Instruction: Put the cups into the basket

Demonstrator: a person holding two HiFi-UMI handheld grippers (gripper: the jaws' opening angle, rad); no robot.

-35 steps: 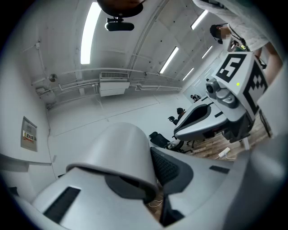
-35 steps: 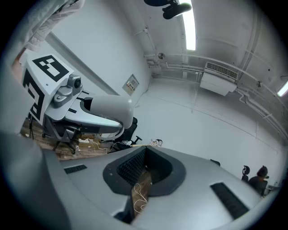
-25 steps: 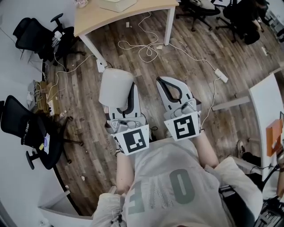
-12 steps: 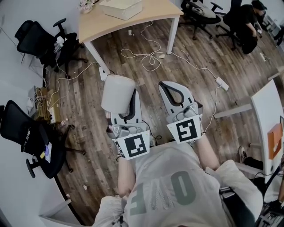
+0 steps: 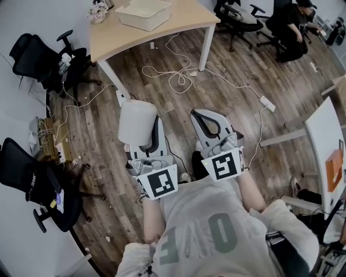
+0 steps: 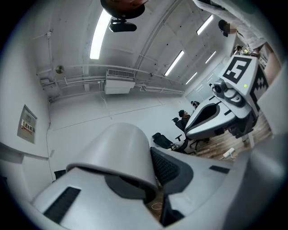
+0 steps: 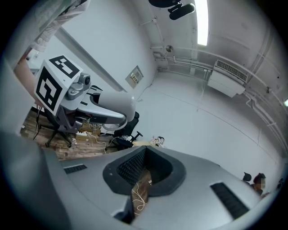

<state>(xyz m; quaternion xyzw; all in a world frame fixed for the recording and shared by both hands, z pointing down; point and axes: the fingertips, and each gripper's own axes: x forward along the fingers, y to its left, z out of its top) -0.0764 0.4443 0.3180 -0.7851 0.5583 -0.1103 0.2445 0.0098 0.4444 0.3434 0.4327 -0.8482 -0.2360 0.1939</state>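
jaws of the left gripper (image 5: 147, 125) are clamped on a pale grey, smooth, tapered cup (image 5: 138, 120), which is held in the air with its far end toward the light wooden table with white legs (image 5: 181, 15) and its open mouth back toward the gripper's marker cube. in the left gripper view the left gripper (image 6: 150, 179) has the cup (image 6: 119, 150) pressed against the ribbed black pad of one jaw, and the cup's dark mouth shows just behind the other jaw. both grippers hang above the brown wooden plank floor (image 5: 108, 178), well short of the table. the right gripper (image 5: 209, 116) is just beside the left one and about as far from the table. its jaws are shut together with nothing between them, and in the right gripper view (image 7: 144, 173) only floor and a loop of cable show through the oval gap between the pads. a white rectangular plastic basket (image 5: 135, 21) stands on the table top, well apart from the cup. thin white cables (image 5: 178, 76) trail over the floor from under the table. black office chairs (image 5: 40, 51) stand off one end of the table, and a person in dark clothes (image 5: 289, 27) crouches off its other end
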